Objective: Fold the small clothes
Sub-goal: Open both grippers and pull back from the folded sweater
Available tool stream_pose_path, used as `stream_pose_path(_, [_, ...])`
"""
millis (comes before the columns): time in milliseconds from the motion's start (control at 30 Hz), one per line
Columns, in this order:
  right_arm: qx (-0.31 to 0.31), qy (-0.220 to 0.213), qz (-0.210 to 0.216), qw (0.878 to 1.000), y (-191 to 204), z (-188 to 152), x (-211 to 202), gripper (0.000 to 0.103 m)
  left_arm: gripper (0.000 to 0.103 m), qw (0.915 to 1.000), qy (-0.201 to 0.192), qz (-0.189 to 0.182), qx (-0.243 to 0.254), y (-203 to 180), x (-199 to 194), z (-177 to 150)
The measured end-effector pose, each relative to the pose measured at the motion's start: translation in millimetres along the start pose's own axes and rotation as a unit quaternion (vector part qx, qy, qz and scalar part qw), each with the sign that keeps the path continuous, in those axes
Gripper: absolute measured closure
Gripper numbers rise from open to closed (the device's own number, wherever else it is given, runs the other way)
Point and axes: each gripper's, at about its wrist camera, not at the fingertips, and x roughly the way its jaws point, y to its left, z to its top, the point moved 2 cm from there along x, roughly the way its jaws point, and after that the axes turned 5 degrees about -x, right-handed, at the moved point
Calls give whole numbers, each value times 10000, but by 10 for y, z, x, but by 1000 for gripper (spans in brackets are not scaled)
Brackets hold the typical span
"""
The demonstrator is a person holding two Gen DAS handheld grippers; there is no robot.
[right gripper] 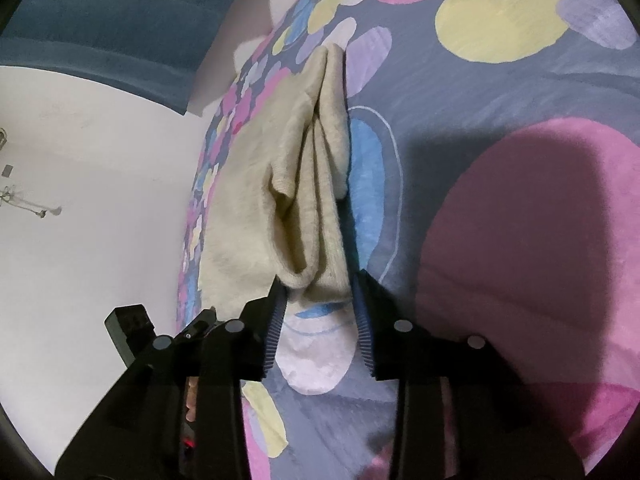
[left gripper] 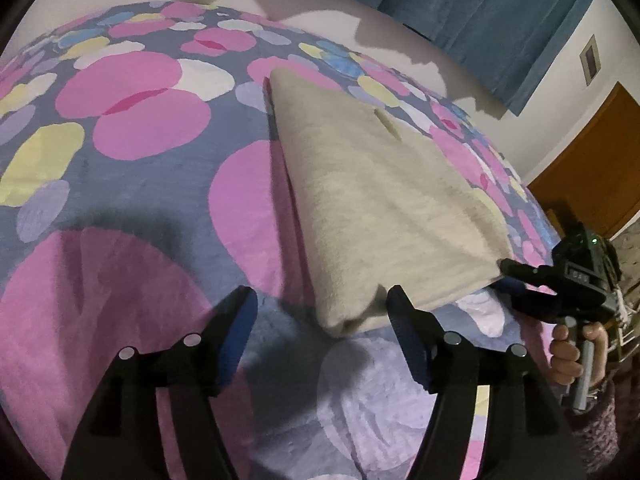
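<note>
Cloth: a beige knit cloth (left gripper: pixel 372 200), folded into a long strip of several layers, lies on the bed (left gripper: pixel 152 184) over a spotted cover; in the left wrist view it runs from 12 o'clock down to its near end at about 5 o'clock of centre.

Feel: it looks soft, light and limp, a little fuzzy, so not slippery. I judge it would sag and let its layers slide apart if lifted by one edge alone.

Where to hold: the near corners, pinching through all the layers at once; the stacked fold edges show plainly in the right wrist view (right gripper: pixel 316 184).

Left gripper (left gripper: pixel 320 312): fingers spread wide and holding nothing. The near corner of the cloth sits in the gap between them, nearer the right finger, and whether it touches is unclear. The gripper points along the strip, low over the bed.

Right gripper (right gripper: pixel 318 300): fingers set either side of the cloth's near end, parted by about its thickness. They look to be at the cloth, but a firm pinch cannot be confirmed. From the left wrist view it comes in from 3 o'clock (left gripper: pixel 516 270), level with the bed.

Right hand (left gripper: pixel 572 356): wrapped around the handle, below the gripper body.

Progress: folded to a strip; a further fold seems likely.
</note>
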Motion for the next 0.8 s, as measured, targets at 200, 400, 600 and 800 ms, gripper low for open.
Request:
stream_pose_path(200, [-165,-71,-213,9996,91,-46,-37,56,29,9997,-84,202,50,-14,-27,-25])
stream_pose_path(400, [-266,-127,-422,9987,147,-37,-10,49,27,9993,-141,331,83,-25,-35,-23])
stream_pose_path(600, [-629,-184,-835,9943,267,-44,27,40,24,9979,-279,569,151,-46,-66,-40])
stream_pose_path(800, [-1038,-370,-1406,9839,387,-35,48,29,21,9940,-513,905,345,-102,-115,-42])
